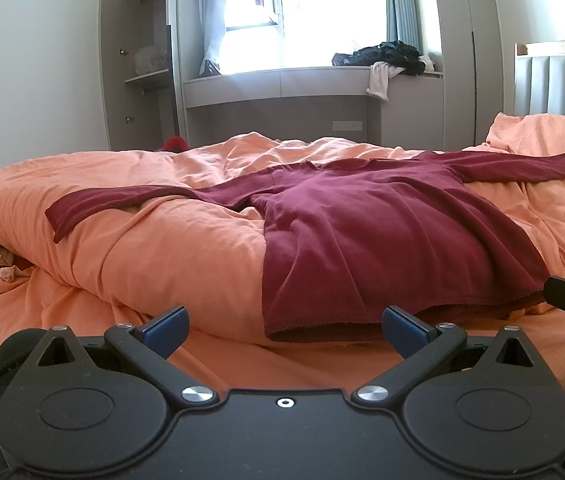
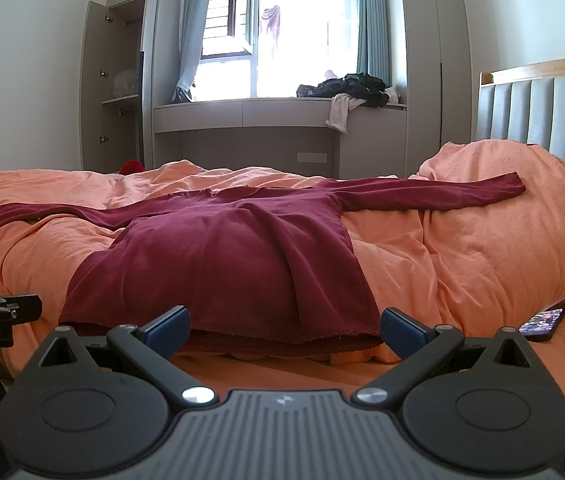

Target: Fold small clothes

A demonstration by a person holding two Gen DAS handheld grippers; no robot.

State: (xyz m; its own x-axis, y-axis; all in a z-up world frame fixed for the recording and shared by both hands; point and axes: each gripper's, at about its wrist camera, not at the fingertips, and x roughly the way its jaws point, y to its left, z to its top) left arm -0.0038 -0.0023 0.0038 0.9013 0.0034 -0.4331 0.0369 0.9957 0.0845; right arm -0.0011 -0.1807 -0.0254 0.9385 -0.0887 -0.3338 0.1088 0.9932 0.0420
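The shirt (image 1: 362,232) lies flat on the duvet (image 1: 162,248), sleeves out toward 9 and 3 o'clock, ready for folding, while the left gripper (image 1: 284,330) and right gripper (image 2: 284,330) hover at its hem, jaws apart and empty.

I see a matt, soft maroon cloth shirt (image 1: 362,240) on a crumpled orange cotton-like duvet (image 1: 162,248); matt black plastic left hand-held gripper (image 1: 284,330).

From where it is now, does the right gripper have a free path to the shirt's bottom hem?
Probably yes: the right gripper is open, the maroon shirt hem lies just ahead on the orange duvet, nothing between.
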